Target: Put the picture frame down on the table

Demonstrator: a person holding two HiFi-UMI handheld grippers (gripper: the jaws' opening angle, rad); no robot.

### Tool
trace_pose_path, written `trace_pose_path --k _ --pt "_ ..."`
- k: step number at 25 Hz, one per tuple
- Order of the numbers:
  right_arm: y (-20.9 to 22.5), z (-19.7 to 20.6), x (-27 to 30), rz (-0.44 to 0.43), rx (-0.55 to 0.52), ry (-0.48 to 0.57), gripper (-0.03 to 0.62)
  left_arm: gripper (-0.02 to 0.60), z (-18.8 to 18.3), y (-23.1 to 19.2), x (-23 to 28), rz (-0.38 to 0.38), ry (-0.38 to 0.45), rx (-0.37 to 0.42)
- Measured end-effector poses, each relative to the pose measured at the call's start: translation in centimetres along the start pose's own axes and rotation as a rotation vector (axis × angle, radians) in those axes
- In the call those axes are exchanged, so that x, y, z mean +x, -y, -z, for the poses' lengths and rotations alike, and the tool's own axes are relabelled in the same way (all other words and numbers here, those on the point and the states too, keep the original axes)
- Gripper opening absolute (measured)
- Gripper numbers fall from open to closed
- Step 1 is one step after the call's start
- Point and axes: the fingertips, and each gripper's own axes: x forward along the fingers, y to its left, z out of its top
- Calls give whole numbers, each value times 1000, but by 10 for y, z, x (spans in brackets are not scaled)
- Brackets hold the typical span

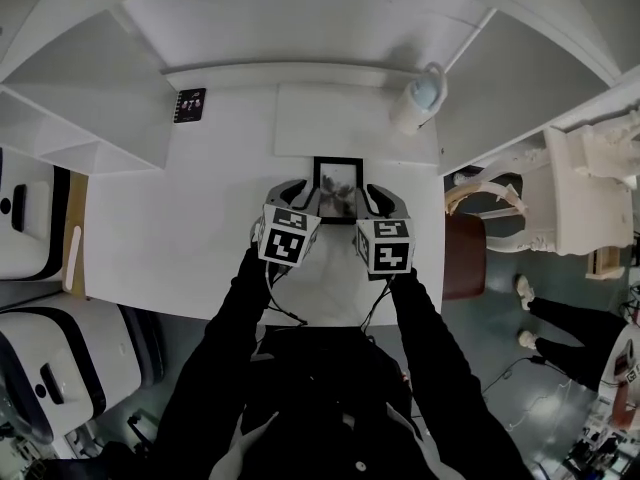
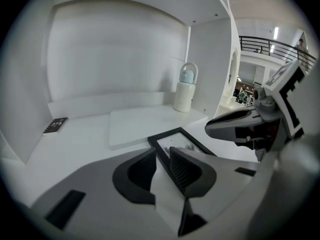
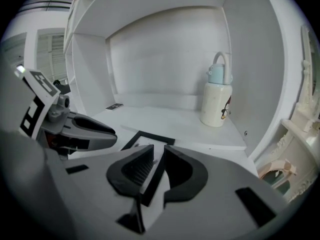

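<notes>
A black picture frame [image 1: 338,184] with a greyish photo hangs just above the white table [image 1: 170,238], near its middle. My left gripper [image 1: 306,198] is shut on the frame's left edge and my right gripper [image 1: 371,198] on its right edge. In the left gripper view the frame [image 2: 176,138] runs back between the dark ribbed pads [image 2: 184,170] of the left gripper [image 2: 162,155], with the right gripper's body [image 2: 240,126] across from it. In the right gripper view the frame's black edge [image 3: 150,136] sits between the pads of the right gripper [image 3: 158,155].
A white flask with a pale blue lid [image 1: 421,96] stands at the back right of the table. A small black card [image 1: 189,105] lies at the back left. A thin white board [image 1: 345,118] lies behind the frame. White alcove walls enclose the table. A chair with a brown seat [image 1: 463,256] stands to the right.
</notes>
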Motion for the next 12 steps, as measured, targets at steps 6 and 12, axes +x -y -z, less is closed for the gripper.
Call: trace_pose_path --k 6,12 --pt "-4 -16 -34 -27 0 92 3 2 -19 -10 -37 -64 118 14" --pt "-11 -28 -72 -70 62 175 2 2 -42 -5 -79 -111 237 42"
